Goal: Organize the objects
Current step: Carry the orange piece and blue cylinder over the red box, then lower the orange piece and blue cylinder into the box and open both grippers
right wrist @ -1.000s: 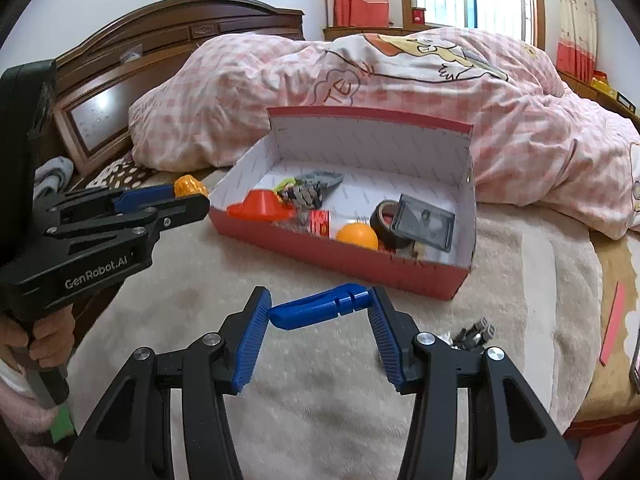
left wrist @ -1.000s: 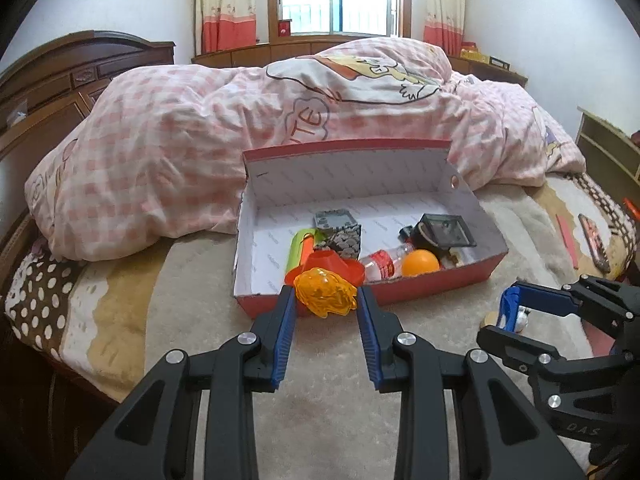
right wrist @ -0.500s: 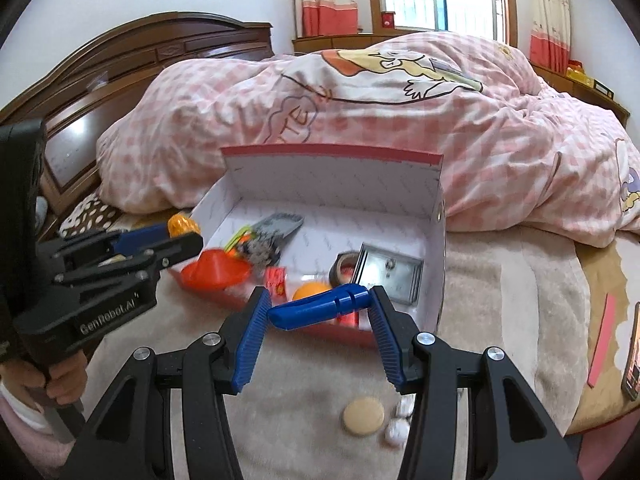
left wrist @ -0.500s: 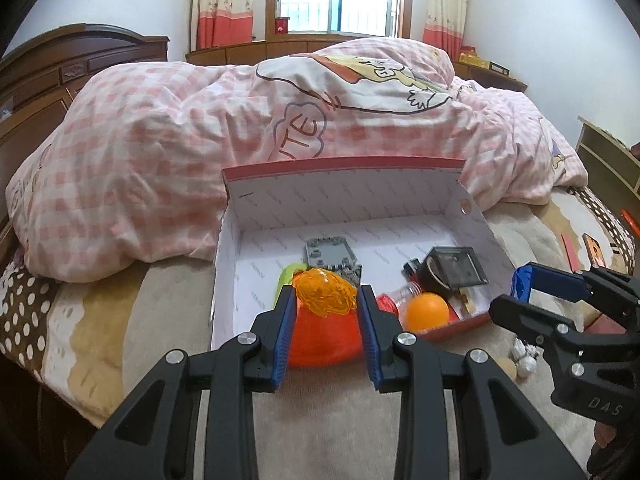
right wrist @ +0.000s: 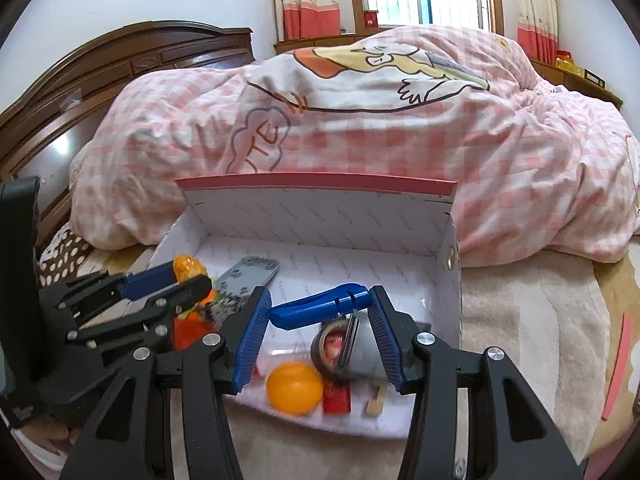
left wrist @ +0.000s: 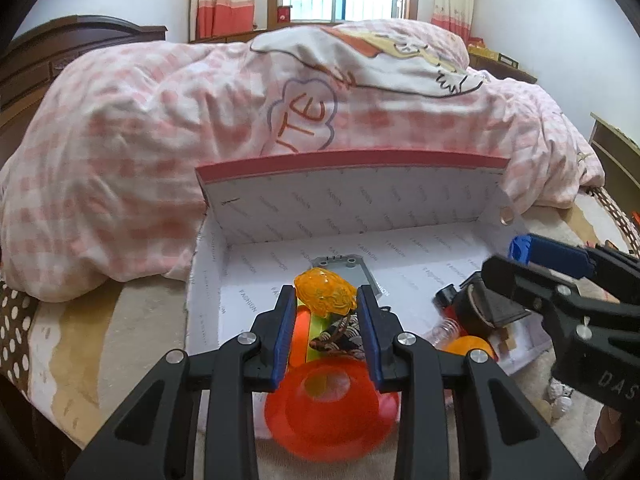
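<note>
An open red cardboard box (left wrist: 352,208) with a white printed lining (right wrist: 320,216) lies on the bed. My left gripper (left wrist: 326,300) is shut on an orange translucent toy (left wrist: 326,290) and hangs over the box's left part, above an orange cone (left wrist: 332,412). In the right wrist view that gripper (right wrist: 188,274) comes in from the left with the toy (right wrist: 188,267) at its tips. My right gripper (right wrist: 320,308) is shut on a blue plastic piece (right wrist: 320,309) held crosswise, over the box's right part.
Inside the box lie a grey plate (right wrist: 248,274), an orange ball (right wrist: 294,387), a tape roll (right wrist: 336,344), a red block (right wrist: 337,398) and a small wooden piece (right wrist: 376,398). A pink checked duvet (left wrist: 160,128) rises behind it. Small white objects (left wrist: 560,394) lie on the blanket at the right.
Both grippers have moved forward from the blanket in front of the box to above its inside. Each keeps its grip. The box now looks much closer.
</note>
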`<state>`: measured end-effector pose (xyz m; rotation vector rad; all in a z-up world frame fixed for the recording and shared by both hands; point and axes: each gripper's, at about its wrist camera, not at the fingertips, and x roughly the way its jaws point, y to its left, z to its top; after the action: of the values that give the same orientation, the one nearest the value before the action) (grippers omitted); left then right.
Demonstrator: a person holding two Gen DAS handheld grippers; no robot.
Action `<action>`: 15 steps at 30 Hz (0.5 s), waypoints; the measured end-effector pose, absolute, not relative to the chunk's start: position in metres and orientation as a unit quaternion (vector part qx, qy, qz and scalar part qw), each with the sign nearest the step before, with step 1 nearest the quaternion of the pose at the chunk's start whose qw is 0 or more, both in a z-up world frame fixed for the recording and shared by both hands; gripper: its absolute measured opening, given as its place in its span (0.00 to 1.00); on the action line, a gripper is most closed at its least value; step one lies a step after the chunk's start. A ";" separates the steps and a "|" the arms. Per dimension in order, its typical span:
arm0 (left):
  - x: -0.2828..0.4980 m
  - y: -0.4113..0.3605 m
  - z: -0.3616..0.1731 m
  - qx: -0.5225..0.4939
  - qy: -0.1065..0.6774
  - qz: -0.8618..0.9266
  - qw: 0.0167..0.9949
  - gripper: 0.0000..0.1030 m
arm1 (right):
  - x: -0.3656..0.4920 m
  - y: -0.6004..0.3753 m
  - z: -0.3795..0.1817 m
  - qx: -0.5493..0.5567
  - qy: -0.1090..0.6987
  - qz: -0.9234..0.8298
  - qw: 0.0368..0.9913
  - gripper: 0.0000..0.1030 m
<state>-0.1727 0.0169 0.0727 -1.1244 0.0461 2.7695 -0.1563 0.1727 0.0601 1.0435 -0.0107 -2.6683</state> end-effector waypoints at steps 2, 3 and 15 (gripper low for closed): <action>-0.178 0.017 0.069 -0.378 0.015 0.923 0.076 0.29 | -0.163 0.170 0.057 0.361 0.000 -0.923 0.133 0.50; -0.180 0.017 0.067 -0.379 0.015 0.922 0.076 0.29 | -0.165 0.170 0.056 0.360 0.002 -0.923 0.132 0.50; -0.193 0.015 0.051 -0.388 0.008 0.919 0.072 0.29 | -0.180 0.166 0.037 0.368 0.011 -0.922 0.120 0.50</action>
<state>-0.1930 0.0153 0.0509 -1.1673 0.0245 2.7607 -0.1801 0.1661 0.0365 1.0752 0.0312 -2.6943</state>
